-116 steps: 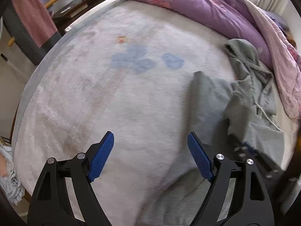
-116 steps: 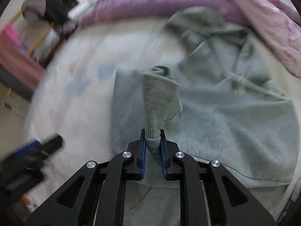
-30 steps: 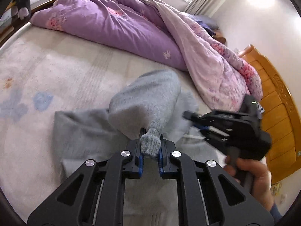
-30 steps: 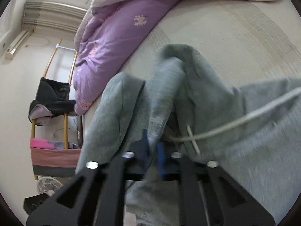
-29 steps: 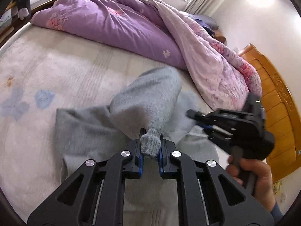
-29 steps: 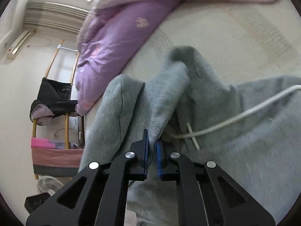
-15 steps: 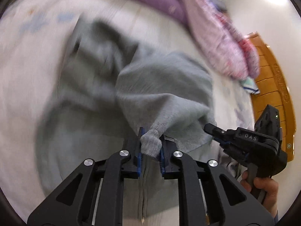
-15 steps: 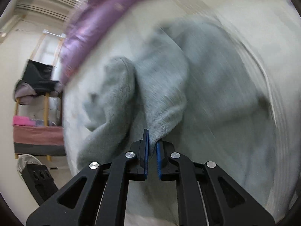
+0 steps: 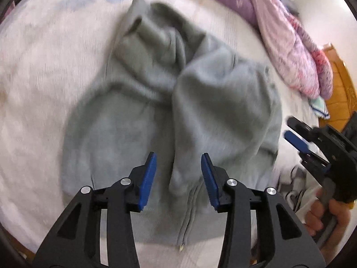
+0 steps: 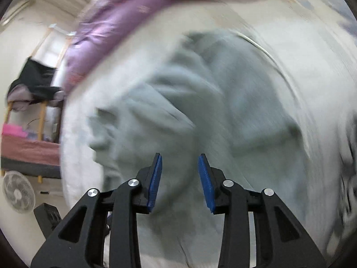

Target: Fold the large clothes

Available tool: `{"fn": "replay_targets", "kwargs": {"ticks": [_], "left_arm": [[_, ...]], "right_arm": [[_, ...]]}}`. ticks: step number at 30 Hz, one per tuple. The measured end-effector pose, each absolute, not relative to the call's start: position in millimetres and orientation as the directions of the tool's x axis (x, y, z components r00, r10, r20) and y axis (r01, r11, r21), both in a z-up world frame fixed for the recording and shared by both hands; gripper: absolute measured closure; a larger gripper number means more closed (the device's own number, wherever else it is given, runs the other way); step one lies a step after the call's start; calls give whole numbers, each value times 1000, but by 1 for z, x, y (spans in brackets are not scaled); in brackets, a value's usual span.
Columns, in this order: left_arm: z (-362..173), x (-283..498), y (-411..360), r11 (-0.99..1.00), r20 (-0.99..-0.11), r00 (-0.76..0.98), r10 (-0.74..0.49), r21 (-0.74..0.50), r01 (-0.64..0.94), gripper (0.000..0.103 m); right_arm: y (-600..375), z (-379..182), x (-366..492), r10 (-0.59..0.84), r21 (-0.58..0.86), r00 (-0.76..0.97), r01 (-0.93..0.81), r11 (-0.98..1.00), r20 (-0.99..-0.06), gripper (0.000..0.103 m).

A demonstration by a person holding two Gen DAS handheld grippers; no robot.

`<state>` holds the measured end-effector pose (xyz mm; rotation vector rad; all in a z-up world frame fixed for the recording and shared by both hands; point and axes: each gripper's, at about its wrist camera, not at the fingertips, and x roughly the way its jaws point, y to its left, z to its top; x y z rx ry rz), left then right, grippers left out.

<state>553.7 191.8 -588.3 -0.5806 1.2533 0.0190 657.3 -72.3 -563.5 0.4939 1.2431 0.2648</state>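
Observation:
A grey zip hoodie (image 9: pixel 138 111) lies on the white bed cover (image 9: pixel 33 67), its sleeves laid across the body and its zipper near the front edge. My left gripper (image 9: pixel 177 169) is open and empty just above one sleeve's cuff (image 9: pixel 176 178). My right gripper (image 10: pixel 179 172) is open and empty over the hoodie (image 10: pixel 200 116), which is blurred in the right wrist view. The right gripper also shows in the left wrist view (image 9: pixel 296 138), held by a hand at the right, off the hoodie's right edge.
A purple and pink duvet (image 9: pixel 290 33) is heaped along the far side of the bed. An orange wooden bed frame (image 9: pixel 343 93) is at the right. A chair with dark clothes (image 10: pixel 33 84), a fan (image 10: pixel 17 192) and a pink-covered bench (image 10: pixel 26 147) stand beside the bed.
Both grippers held a grey sleeve or fold, carried it over the hoodie's body, and have now opened and let go. The sleeves now lie on the hoodie.

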Motion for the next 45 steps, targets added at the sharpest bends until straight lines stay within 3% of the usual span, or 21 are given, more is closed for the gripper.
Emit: {"fn": "replay_targets", "kwargs": {"ticks": [2,4,6,7,15,18,19,22,24,29,45], "left_arm": [[-582,564,196,850,-887,356,-295,-413,-326,58],[-577,575,200,851,-886,366,-285,-409,-328,58],[-572,582,201,858,-885,375,-277,-404,-319,54],[-570,584,203,863,-887,379,-264,-393,-317,54],[-576,598,210,875,-909,354,-218,-343,-341,54],[-580,608,213,876,-916,341,-211,-332,-349,50],[-581,613,215,877,-917,340,-210,-330,-348,42],[-582,632,219,868,-911,346,-225,-349,-354,39],[-586,650,224,850,-906,345,-245,-372,-374,34],[-596,698,234,799,-899,338,-277,-411,-439,28],[-655,786,252,757,-930,257,-262,-363,-543,23]], "right_arm": [[-56,-578,673,409,441,305,39,897,-860,54],[-48,-606,680,418,443,237,63,894,-877,56],[-52,-622,677,448,474,207,103,874,-870,94],[-55,-624,671,476,505,202,125,854,-856,97],[-72,-643,604,465,471,86,260,843,-881,98],[-79,-666,610,509,502,71,333,798,-858,92],[-81,-666,615,514,500,51,335,799,-856,91],[-93,-640,625,517,510,65,310,803,-854,84],[-104,-614,634,489,502,119,279,819,-864,68],[-120,-573,696,459,523,285,219,824,-842,50],[-108,-627,832,421,507,315,280,815,-851,46]]}}
